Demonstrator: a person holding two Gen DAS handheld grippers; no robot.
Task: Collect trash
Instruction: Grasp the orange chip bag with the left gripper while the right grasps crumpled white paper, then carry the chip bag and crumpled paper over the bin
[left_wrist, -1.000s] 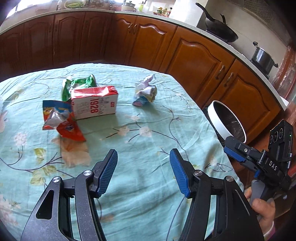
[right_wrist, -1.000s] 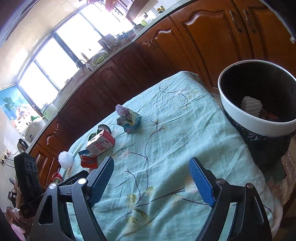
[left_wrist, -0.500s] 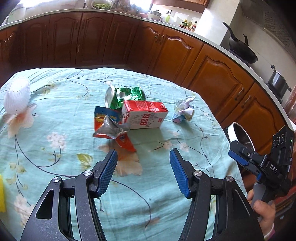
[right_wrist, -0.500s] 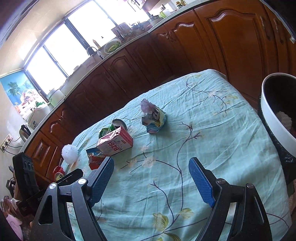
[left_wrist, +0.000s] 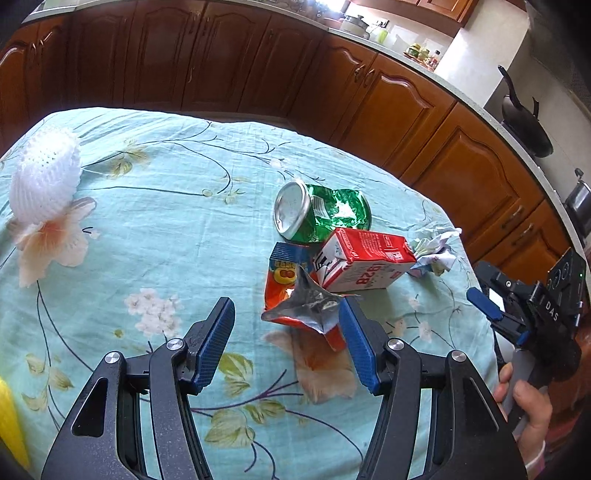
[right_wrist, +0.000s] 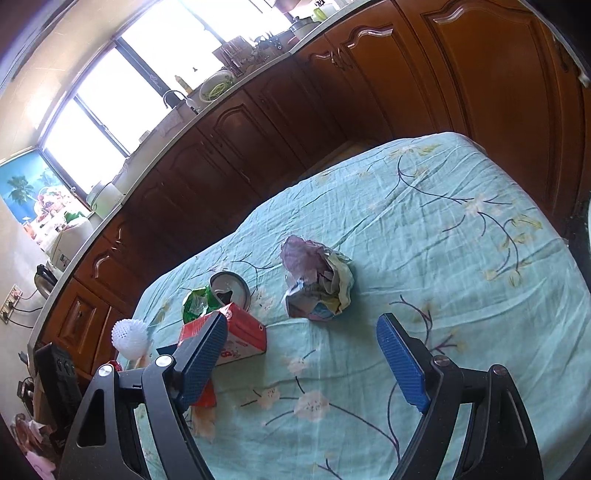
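On the far left of the counter (left_wrist: 155, 206), which has a light green flowered cloth, lies a white foam net (left_wrist: 46, 177), well apart from the other trash. Going right, the left hand-held gripper (left_wrist: 286, 334) hangs over the cloth with its jaws released and nothing between them; the torn orange snack wrapper (left_wrist: 299, 306) lies just in front of its right pad. Just behind the wrapper is the red and white milk carton (left_wrist: 364, 264) on its side, and beyond it the crushed green can (left_wrist: 321, 212). To the right of the carton sits the crumpled paper ball (right_wrist: 317, 286). The right hand-held gripper (right_wrist: 301, 341) is also released and empty, pointed toward this ball. I think the step is to approach one piece; to do it well, each hand should centre its jaws over a single item, come low to the cloth, and close without pinching the fabric.
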